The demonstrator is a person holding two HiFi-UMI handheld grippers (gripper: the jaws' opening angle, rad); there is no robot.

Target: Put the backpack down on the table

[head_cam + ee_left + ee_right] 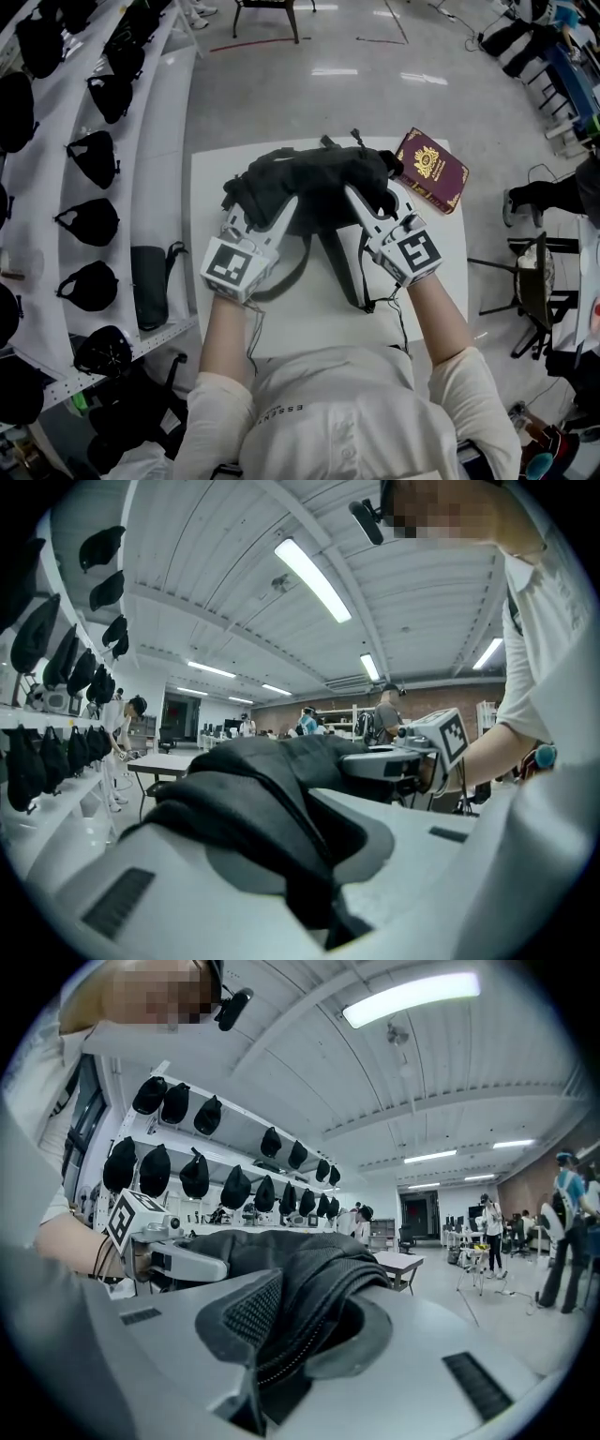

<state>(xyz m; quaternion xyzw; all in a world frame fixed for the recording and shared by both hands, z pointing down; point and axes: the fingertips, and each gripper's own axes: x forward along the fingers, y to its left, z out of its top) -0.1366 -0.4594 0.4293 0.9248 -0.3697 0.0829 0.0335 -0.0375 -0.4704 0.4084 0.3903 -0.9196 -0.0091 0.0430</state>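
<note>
A black backpack [319,178] is bunched up over the far half of the white table [217,187], and its straps [330,272] trail toward me. My left gripper [270,214] is shut on a fold of the backpack's left side. In the left gripper view the black fabric [272,789] fills the gap between the jaws of the left gripper [314,864]. My right gripper [367,202] is shut on the backpack's right side. A padded mesh-lined fold [291,1288] is pinched in the right gripper [300,1344]. Whether the backpack's underside touches the table is hidden.
A dark red booklet with a gold crest [432,169] lies at the table's far right corner, close to the backpack. White shelves with several black caps [94,155] and a black case [148,286] run along the left. A chair [530,281] stands to the right.
</note>
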